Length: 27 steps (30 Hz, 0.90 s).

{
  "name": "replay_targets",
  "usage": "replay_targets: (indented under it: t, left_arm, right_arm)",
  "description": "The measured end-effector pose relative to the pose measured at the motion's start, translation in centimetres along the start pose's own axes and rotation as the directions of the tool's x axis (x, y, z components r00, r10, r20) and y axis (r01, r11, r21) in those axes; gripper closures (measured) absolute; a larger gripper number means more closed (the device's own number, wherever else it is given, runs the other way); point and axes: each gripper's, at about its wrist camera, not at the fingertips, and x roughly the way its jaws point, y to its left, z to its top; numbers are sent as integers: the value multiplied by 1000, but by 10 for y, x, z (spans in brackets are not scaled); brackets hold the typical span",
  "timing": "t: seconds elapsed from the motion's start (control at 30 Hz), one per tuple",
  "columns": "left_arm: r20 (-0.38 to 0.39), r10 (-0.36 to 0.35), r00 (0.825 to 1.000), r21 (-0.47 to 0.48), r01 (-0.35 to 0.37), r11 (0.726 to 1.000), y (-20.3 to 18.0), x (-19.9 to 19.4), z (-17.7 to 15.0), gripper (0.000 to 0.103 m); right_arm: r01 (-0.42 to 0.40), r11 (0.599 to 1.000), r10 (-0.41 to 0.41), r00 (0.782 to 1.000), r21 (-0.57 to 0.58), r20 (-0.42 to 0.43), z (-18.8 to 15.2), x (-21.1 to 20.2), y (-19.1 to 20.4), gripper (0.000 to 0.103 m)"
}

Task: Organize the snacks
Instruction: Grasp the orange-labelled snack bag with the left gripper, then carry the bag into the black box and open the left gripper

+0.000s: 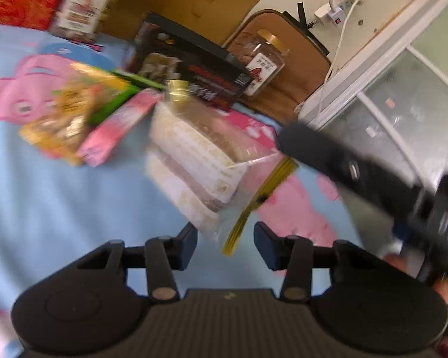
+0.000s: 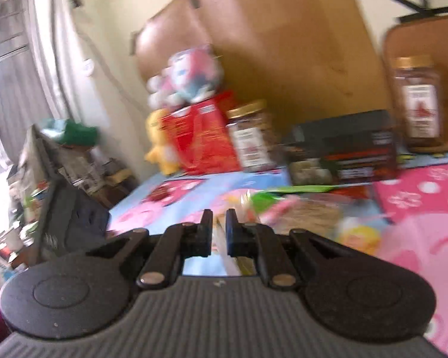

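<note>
A clear zip bag of pale wafer biscuits (image 1: 194, 155) hangs tilted above the blue cartoon sheet (image 1: 59, 208). Its yellow zip strip (image 1: 254, 205) runs down between the fingers of my left gripper (image 1: 228, 243). Those jaws stand apart and the pads do not press on the bag. My right gripper (image 1: 280, 146) comes in from the right and pinches the bag's upper edge. In the right wrist view the right gripper (image 2: 219, 226) is nearly shut on a thin pale film, with the blurred bag (image 2: 307, 214) just beyond it.
A pink box (image 1: 116, 131) and a yellow-green packet (image 1: 74, 110) lie to the left on the sheet. Behind stand a black box (image 1: 194, 68), gold-lidded jars (image 1: 265, 59) (image 2: 254, 137), a red box (image 2: 200, 137) and plush toys (image 2: 188, 74). A brown board (image 2: 283, 44) backs them.
</note>
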Motion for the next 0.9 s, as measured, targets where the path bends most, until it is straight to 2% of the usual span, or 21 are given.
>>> replay_targets:
  t: [0.03,0.1,0.17,0.27,0.37,0.43,0.47,0.5,0.57,0.67,0.73,0.77,0.83,0.9]
  left_arm:
    - [2,26,1000,2,-26,1000,7,-11,-7,60]
    - [6,23,1000,-23,-23,999,26,-38,-18,60]
    - [35,21,999,-52,-19,998,40,-67,-25,58]
    - [117,76,990,-73,-68,995,53,-105,-21,58]
    - [186,108,977,-84,-94,992,55,-117,-7,55]
    - [197,132,971,-89,-117,989,55,-112,-2,53]
    - [200,131,971,-88,-116,989,55,-109,1,50]
    - [200,132,971,-86,-117,989,54,-104,4,46]
    - [172,145,974,-93,-131,987,57,-90,5,44]
    - [119,154,981,-92,-144,985,61,-71,4,44]
    - [90,145,985,-102,-136,986,68,-61,3,46]
    - [63,124,990,-110,-117,987,70,-54,0,51]
    - [68,120,990,-82,-114,990,67,-49,-5,60]
    - [69,144,987,-62,-140,988,61,-49,-5,60]
  right_arm:
    - [-33,999,33,999,-6,-24,-2,9,5,90]
    - [-56,998,55,995,-16,-82,-12,24,13,89]
    - [-54,998,53,996,-14,-67,-17,21,12,88]
    - [-9,999,10,1000,50,-19,-16,5,-10,88]
    - [52,993,-47,998,106,-47,-20,6,-23,87]
    - [59,993,-50,995,101,-84,-28,10,-22,86]
    - [55,995,-46,993,85,-107,-33,12,-18,81]
    - [48,996,-39,991,71,-125,-39,17,-14,69]
    - [29,998,-19,987,62,-159,-48,23,-7,57]
    - [10,999,-4,979,31,-202,-54,36,2,56]
    - [-5,1000,0,973,-18,-231,-58,47,11,47]
    - [-4,998,-10,970,-59,-243,-60,52,16,45]
    - [-17,987,-27,963,-160,-269,-68,65,27,44]
    - [4,967,-67,969,-254,-240,-72,70,37,50]
